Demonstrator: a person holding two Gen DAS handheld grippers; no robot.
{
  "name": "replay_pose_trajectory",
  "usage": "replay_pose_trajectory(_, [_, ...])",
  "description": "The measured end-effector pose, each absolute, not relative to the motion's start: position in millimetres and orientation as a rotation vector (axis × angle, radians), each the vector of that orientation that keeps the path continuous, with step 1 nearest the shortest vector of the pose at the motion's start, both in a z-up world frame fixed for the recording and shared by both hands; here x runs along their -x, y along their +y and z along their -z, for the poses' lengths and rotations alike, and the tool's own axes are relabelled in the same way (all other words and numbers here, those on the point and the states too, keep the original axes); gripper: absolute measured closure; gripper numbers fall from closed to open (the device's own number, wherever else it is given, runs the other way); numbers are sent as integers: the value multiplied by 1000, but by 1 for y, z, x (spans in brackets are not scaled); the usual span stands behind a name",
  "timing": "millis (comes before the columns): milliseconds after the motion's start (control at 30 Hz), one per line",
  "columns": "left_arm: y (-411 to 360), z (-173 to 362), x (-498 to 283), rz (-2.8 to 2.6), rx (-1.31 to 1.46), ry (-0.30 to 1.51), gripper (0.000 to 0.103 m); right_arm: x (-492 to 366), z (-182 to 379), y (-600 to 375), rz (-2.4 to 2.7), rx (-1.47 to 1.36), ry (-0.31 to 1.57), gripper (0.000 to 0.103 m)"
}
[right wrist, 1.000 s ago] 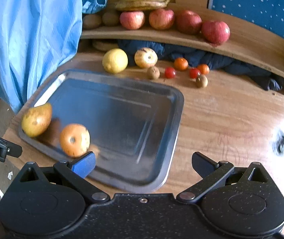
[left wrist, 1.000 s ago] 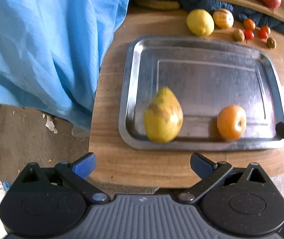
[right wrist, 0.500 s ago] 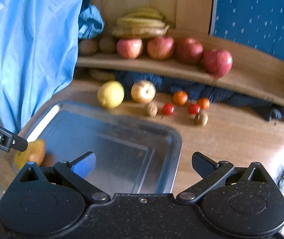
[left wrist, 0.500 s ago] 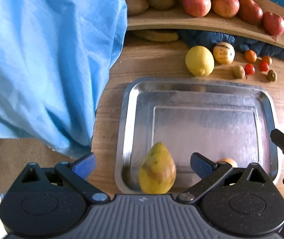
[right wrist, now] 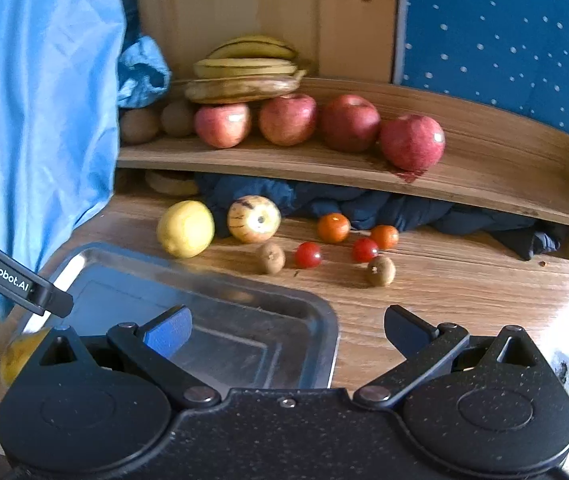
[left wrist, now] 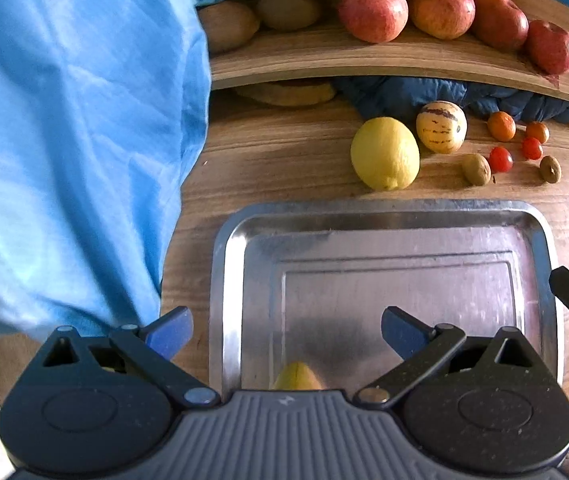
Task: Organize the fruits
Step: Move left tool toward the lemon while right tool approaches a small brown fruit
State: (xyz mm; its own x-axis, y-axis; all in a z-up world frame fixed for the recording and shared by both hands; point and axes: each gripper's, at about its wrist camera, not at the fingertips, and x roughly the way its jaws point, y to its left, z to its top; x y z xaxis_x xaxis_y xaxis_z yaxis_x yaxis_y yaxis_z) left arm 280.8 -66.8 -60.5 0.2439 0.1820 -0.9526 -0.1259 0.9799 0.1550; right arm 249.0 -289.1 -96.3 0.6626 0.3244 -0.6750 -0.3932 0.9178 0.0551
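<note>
Ahead of my tongs the shiny rectangular metal tray [left wrist: 388, 248] lies bare; beyond it, a round yellow lemon [left wrist: 385, 153] and hanging blue cloth [left wrist: 76, 140] at left block passage.

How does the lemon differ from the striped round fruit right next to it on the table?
The lemon is plain yellow; the striped fruit is cream with dark purple streaks. The lemon looks larger and ends in a nub, while the striped fruit is rounder and shows a small stem dimple. The lemon lies nearer the metal tray; the striped fruit sits back by the dark blue cloth. Both rest loose on the wooden table, outside the tray.
</note>
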Motion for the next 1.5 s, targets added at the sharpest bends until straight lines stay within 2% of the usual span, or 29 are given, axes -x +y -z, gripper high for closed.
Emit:
replay_pose_trajectory(333, [-66,68,-319,-183,-66,1309,1,-274,104,-288,-383,61,773,1])
replay_pose_trajectory(867, [-64,80,-369,-142,77,1194,1,-301,120,-277,-383,15,850,1])
replay_pose_trajectory(1500, [-67,108,-398,-40,127,1246,1,-342,141,-248,-404,-21,914,17])
